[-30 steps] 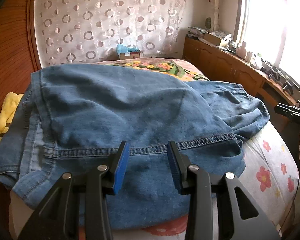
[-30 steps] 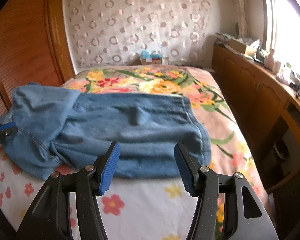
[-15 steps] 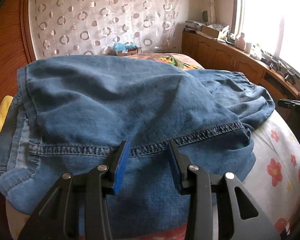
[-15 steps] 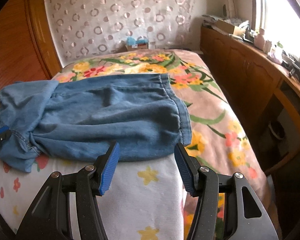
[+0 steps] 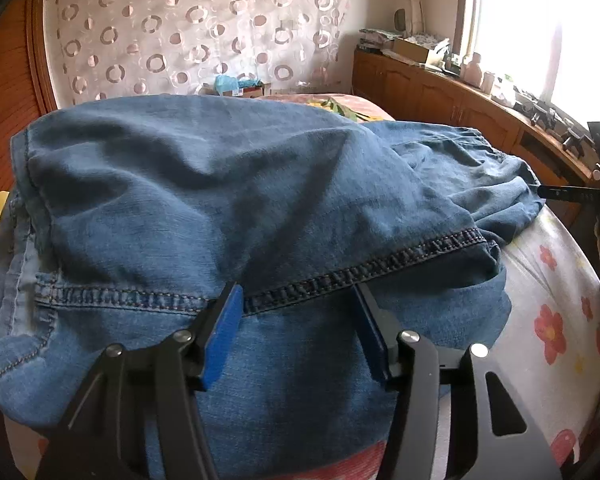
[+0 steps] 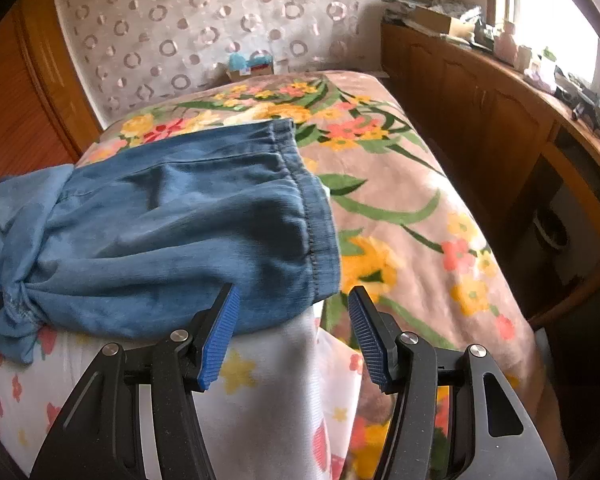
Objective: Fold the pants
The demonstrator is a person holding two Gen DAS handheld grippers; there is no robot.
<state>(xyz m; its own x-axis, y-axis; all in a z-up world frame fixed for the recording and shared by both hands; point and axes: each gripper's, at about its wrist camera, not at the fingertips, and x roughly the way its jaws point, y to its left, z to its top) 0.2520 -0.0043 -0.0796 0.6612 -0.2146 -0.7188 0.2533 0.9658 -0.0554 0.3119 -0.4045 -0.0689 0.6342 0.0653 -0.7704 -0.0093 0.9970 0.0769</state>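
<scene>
A bed (image 6: 400,200) covered by a floral blanket and a white flowered sheet (image 6: 268,392) is seen from both wrist cameras, with blue denim pants (image 5: 228,200) spread across its near end. The pants are bunched and partly doubled over, a stitched hem seam running across the fabric in the left wrist view, while the gathered waistband (image 6: 312,216) is shown lying on the blanket in the right wrist view. A wooden cabinet (image 6: 500,120) cluttered with small items is lined along the window side. The left gripper (image 5: 298,300) is held with its blue pads spread apart, poised directly over the hem seam with denim visible between them, nothing being clamped. The right gripper (image 6: 292,304) is likewise spread wide, set just at the lower edge of the pants near the waistband corner, above the white sheet.
</scene>
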